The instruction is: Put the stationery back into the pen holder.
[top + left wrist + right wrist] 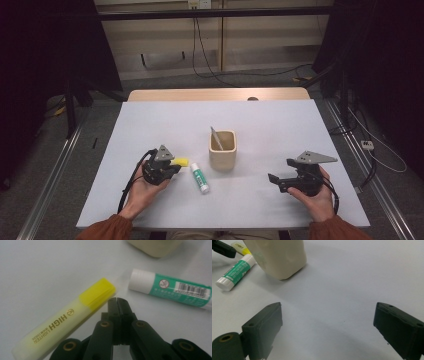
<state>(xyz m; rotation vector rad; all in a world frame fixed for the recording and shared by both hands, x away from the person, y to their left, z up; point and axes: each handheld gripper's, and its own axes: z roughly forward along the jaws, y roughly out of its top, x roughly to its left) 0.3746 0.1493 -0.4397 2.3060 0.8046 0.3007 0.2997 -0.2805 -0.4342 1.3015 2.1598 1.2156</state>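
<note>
**A:** Left tongs point(117, 300) are fully pinched shut — jaw faces pressed together with nothing between them. The highlighter point(65, 321) is lying flat on the table point(280, 125) just to the side of the closed tips, right next to them and maybe brushing the cap, but it's not gripped. Right tongs point(327, 322) are spread wide over bare table, well away from everything. My read is that hand's just parked, waiting its turn.

**B:** So why's the left one closed on air?

**A:** Guessing here, but closed tips make a decent poker. It could be about to nudge the highlighter round before a proper grab. Either that or it simply missed — can't tell from this.

**B:** Which way's the marker pointing?

**A:** In the left tongs' view its long axis runs diagonally, with the bright yellow cap end up by the tips and the pale body trailing back alongside the jaws toward the hand. That puts it nearly in line with the tongs rather than across them, which is awkward for a pinch. The glue stick point(172, 288) lies just past the tips, white cap nearest the highlighter's cap, its axis angled off the other way.

**B:** And the cup?

**A:** The cup point(222, 149) stands upright beyond both, with a pen point(216, 138) already leaning in it. The likely plan is that the loose bits go in there too.
</note>
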